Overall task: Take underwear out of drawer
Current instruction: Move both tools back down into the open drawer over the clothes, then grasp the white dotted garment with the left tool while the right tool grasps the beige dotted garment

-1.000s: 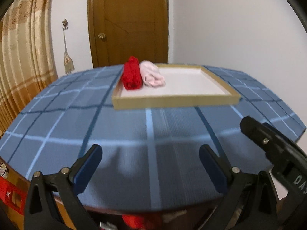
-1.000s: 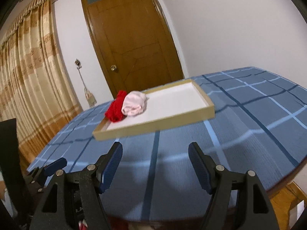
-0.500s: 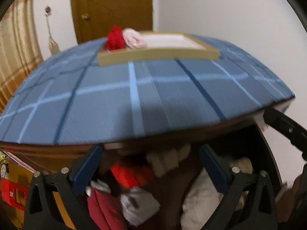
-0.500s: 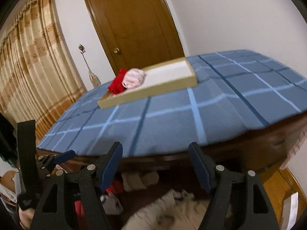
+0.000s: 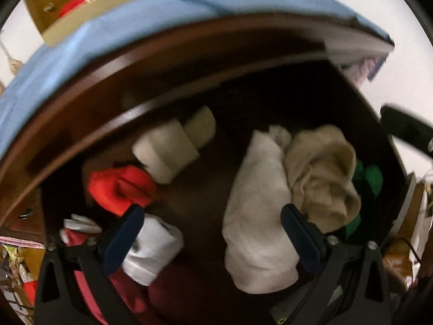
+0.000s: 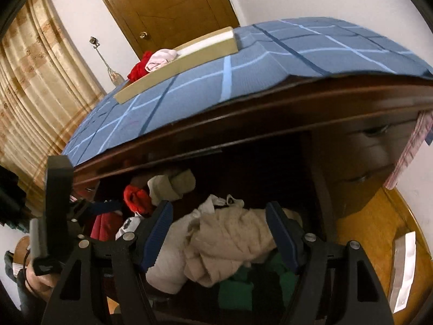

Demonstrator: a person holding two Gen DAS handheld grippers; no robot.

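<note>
Hovering over the open drawer (image 5: 351,103), the left gripper (image 5: 211,230) points steeply down with its jaws spread wide and nothing between the blue pads, which touch no cloth that I can make out. Beneath it the underwear lies in loose rolls: a red piece (image 5: 119,187) at about ten o'clock from the gap, two pale rolls (image 5: 167,149) at eleven o'clock, a white bundle (image 5: 257,216) and a beige bundle (image 5: 322,178) toward two o'clock, a white roll with dark marks (image 5: 151,249) at eight o'clock, and green cloth (image 5: 370,176) at the far three o'clock edge. The right gripper (image 6: 219,235) also stands with jaws spread and empty, held above the beige and white heap (image 6: 230,241). Up on the table, covered by a blue checked cloth (image 6: 270,65), a shallow tray (image 6: 173,70) holds a red piece (image 6: 138,67) and a pink piece (image 6: 161,58) at its eleven o'clock end. Any writing is too blurred to read; a small mark on the left gripper's body cannot be made out.
</note>
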